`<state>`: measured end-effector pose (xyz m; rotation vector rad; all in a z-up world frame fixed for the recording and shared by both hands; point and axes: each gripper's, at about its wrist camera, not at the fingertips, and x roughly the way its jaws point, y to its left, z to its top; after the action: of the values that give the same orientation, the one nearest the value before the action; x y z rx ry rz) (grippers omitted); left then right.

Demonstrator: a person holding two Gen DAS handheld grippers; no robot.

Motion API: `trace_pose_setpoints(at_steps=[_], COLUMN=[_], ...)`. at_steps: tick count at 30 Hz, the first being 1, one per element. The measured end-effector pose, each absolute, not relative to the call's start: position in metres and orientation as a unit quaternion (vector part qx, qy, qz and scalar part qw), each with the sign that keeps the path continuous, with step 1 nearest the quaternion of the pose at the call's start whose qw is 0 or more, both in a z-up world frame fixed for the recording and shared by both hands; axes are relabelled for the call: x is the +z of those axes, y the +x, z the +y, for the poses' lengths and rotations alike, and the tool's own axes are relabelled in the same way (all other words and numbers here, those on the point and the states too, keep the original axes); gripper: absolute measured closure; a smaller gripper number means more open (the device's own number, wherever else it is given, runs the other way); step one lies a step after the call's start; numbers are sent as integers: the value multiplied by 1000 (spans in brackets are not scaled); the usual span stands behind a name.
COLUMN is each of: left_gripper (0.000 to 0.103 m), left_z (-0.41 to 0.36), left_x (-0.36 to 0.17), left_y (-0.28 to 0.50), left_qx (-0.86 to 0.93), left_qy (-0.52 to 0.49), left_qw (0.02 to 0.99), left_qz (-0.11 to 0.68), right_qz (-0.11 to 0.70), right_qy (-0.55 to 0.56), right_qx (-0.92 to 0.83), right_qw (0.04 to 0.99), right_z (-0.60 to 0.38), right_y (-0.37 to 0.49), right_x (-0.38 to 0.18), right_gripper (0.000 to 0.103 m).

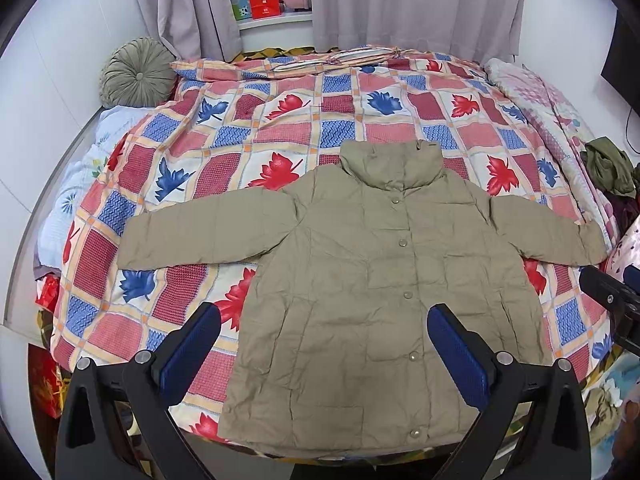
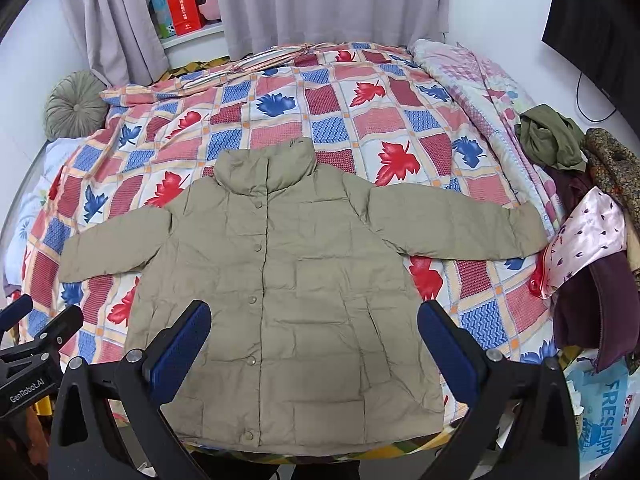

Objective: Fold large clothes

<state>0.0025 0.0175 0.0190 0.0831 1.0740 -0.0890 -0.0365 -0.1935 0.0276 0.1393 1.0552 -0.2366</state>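
Leaf-print bedspread (image 1: pixel 280 128), khaki jacket (image 1: pixel 360 300) spread flat, both tongs gaping

Both wrist views are bright and evenly lit by soft, diffuse light, with no harsh glare. Shadows are faint: only a thin dark rim under the hem of the beige quilted puffer jacket (image 1: pixel 360 300) (image 2: pixel 280 300). Focus is sharp in the centre. Strong fisheye distortion bows the red-and-blue leaf-patterned checked bedspread (image 1: pixel 280 120) (image 2: pixel 360 120) into a dome, and black vignetting fills the corners.
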Motion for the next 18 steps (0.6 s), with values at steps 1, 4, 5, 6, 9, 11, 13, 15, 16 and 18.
trace_pose_setpoints(at_steps=[1, 4, 5, 6, 9, 11, 13, 15, 16, 18], left_gripper=[0, 0, 0, 0, 0, 0, 0, 0, 0, 0], left_z=[18, 18, 18, 19, 18, 18, 17, 17, 17, 18], left_x=[19, 19, 19, 20, 20, 19, 19, 18, 18, 19], left_y=[2, 2, 2, 2, 2, 2, 2, 1, 1, 2], left_qx=[-43, -43, -43, -43, -43, -43, -42, -42, -42, -43], left_qy=[40, 40, 40, 40, 40, 40, 40, 41, 41, 41], left_qw=[857, 858, 858, 858, 858, 858, 858, 858, 858, 858], left_qz=[511, 511, 511, 510, 511, 511, 510, 510, 510, 510], right_qz=[502, 502, 502, 501, 501, 501, 501, 501, 501, 500], right_qy=[66, 66, 67, 66, 66, 66, 67, 66, 66, 66], right_qx=[-113, -113, -113, -113, -113, -113, -113, -113, -113, -113], right_qw=[855, 855, 855, 855, 856, 856, 855, 856, 856, 856], right_z=[-193, -193, -194, -194, -194, -193, -193, -194, -193, -193], right_y=[-36, -36, -37, -37, -37, -36, -36, -37, -36, -37], right_x=[28, 28, 28, 28, 28, 28, 29, 28, 29, 29], right_gripper=[0, 0, 0, 0, 0, 0, 0, 0, 0, 0])
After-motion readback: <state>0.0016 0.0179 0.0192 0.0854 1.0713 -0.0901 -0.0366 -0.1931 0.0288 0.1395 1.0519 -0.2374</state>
